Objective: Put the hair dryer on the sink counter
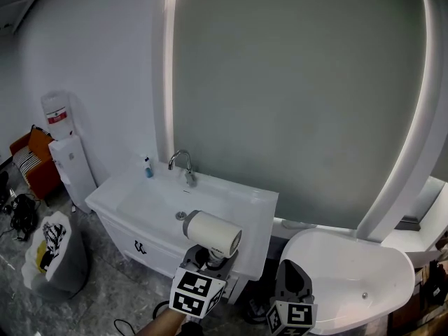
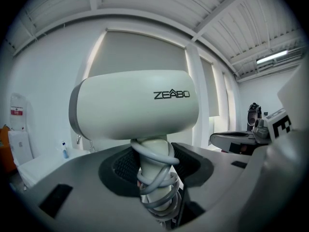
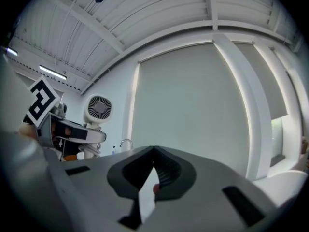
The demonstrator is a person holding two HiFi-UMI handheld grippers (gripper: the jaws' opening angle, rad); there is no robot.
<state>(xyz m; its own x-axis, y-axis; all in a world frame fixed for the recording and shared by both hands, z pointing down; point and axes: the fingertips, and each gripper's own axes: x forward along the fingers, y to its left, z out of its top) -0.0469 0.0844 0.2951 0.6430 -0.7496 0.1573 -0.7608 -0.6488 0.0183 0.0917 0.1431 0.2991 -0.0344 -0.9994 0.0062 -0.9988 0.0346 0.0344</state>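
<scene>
A white hair dryer [image 1: 212,233] with its grey cord wound round the handle stands upright in my left gripper [image 1: 207,257], which is shut on the handle. It hangs in the air above the front edge of the white sink counter [image 1: 245,203]. In the left gripper view the hair dryer [image 2: 135,105] fills the middle, its handle clamped at my left gripper [image 2: 154,178]. My right gripper [image 1: 292,275] is to the right, shut and empty, off the counter's right end. In the right gripper view my right gripper [image 3: 154,170] points up at the wall, with the hair dryer [image 3: 99,109] at the left.
A chrome faucet [image 1: 180,161] and a small blue bottle [image 1: 148,166] stand at the back of the counter under a large mirror [image 1: 301,96]. A white tub [image 1: 350,271] sits to the right. A water dispenser [image 1: 59,128] and a lined bin [image 1: 52,250] are to the left.
</scene>
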